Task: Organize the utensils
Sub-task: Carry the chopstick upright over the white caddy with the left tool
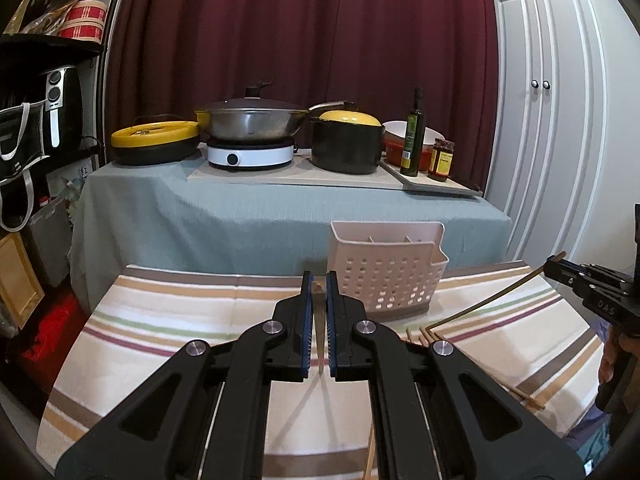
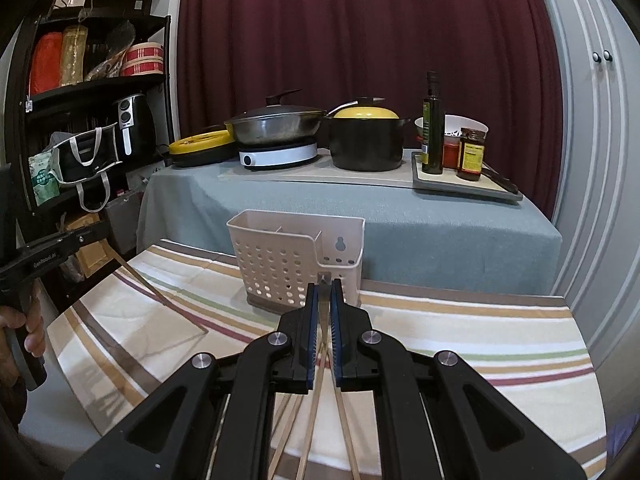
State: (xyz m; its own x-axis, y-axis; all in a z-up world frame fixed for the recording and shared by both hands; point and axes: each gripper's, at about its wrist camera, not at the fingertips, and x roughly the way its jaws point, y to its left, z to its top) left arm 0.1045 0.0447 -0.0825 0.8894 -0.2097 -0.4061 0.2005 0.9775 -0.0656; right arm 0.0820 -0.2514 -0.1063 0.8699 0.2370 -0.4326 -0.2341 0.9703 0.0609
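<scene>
- Left gripper [image 1: 319, 280] clamps one chopstick [image 1: 321, 332] above the striped cloth [image 1: 168, 320].
- Right gripper [image 2: 325, 288] grips another chopstick [image 1: 492, 300], near the white holder [image 2: 288, 260].
- Spare chopsticks [image 1: 420, 336] lie on the cloth.

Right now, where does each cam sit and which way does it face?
Left wrist: on the left claw, facing the white caddy and stove table; it grips a chopstick; the right claw shows at the right edge.
Right wrist: on the right claw, same heading, from further right; the left claw and a hand show at left.
Shared: caddy, striped cloth, wok, yellow-lidded pot.
</scene>
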